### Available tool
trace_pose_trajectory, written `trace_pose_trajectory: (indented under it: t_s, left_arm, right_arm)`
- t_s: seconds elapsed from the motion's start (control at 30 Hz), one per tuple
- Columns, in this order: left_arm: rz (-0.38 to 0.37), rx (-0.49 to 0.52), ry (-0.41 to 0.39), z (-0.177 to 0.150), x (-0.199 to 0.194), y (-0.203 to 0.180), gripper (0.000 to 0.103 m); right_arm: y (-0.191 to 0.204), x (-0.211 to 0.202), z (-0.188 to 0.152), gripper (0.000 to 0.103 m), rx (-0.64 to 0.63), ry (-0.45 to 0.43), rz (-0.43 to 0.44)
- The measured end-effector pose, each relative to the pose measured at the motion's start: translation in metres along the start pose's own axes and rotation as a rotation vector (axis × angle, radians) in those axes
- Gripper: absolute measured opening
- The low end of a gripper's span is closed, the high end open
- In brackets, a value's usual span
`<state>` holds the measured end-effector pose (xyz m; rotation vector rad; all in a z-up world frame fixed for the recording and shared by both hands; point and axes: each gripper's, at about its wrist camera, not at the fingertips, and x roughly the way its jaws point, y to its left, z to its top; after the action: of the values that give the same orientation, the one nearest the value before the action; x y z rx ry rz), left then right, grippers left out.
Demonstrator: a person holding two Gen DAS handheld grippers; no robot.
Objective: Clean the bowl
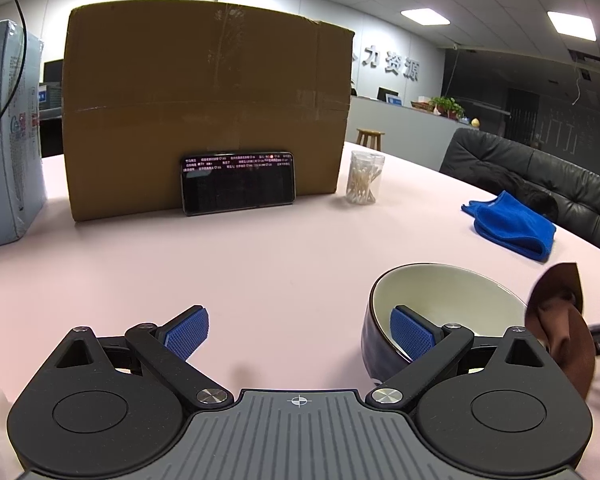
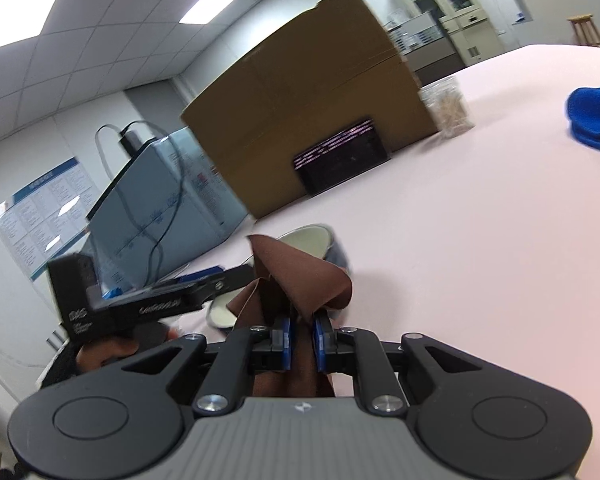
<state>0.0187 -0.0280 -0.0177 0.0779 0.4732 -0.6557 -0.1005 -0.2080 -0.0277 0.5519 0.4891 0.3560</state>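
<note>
The bowl (image 1: pixel 440 312) sits on the pink worktop (image 1: pixel 260 272), dark outside and cream inside, empty as far as can be seen. The left tool (image 1: pixel 300 336) is spread wide: one blue pad (image 1: pixel 412 338) reaches inside the bowl near its wall, the other pad (image 1: pixel 188 334) hangs over bare worktop, so the bowl's near rim lies between them without being pinched. Whether the inner pad touches the wall cannot be told.

Just right of the bowl, a brown cloth (image 1: pixel 560 332) hangs at the rim. In the right wrist view the right tool (image 2: pixel 302 338) is pressed together on that cloth (image 2: pixel 296 280), which bunches up above the pads and trails down below them. Beyond the cloth the bowl (image 2: pixel 308 240) shows blurred, with the left tool (image 2: pixel 156 300) reaching in from the left.

Further out, a blue cloth (image 1: pixel 512 228) lies near the worktop's right edge. A jar of cotton swabs (image 1: pixel 364 178) stands beside a large cardboard box (image 1: pixel 204 108), and a phone (image 1: pixel 238 183) leans against the box's front. A pale blue pack (image 1: pixel 8 132) stands at the far left.
</note>
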Motion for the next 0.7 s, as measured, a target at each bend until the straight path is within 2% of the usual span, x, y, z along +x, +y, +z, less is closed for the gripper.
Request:
trace_pose_trajectory:
  t_s: [0.17,0.47,0.53,0.7]
  left_arm:
    - [-0.003,0.000,0.000,0.000,0.000,0.000,0.099]
    - [0.000,0.010,-0.003,-0.002,-0.001,-0.004,0.099]
    - [0.000,0.011,-0.003,-0.002,-0.001,-0.004,0.099]
    - [-0.001,0.012,-0.002,-0.003,-0.001,-0.004,0.099]
  right_arm:
    - [0.009,0.005,0.000,0.016,-0.035,-0.009,-0.003]
    - [0.008,0.002,0.008,0.015,-0.061,-0.072,-0.118]
    - [0.011,0.002,0.006,0.015,-0.075,-0.066,-0.117]
    - [0.020,0.005,-0.001,0.016,-0.095,-0.013,-0.050]
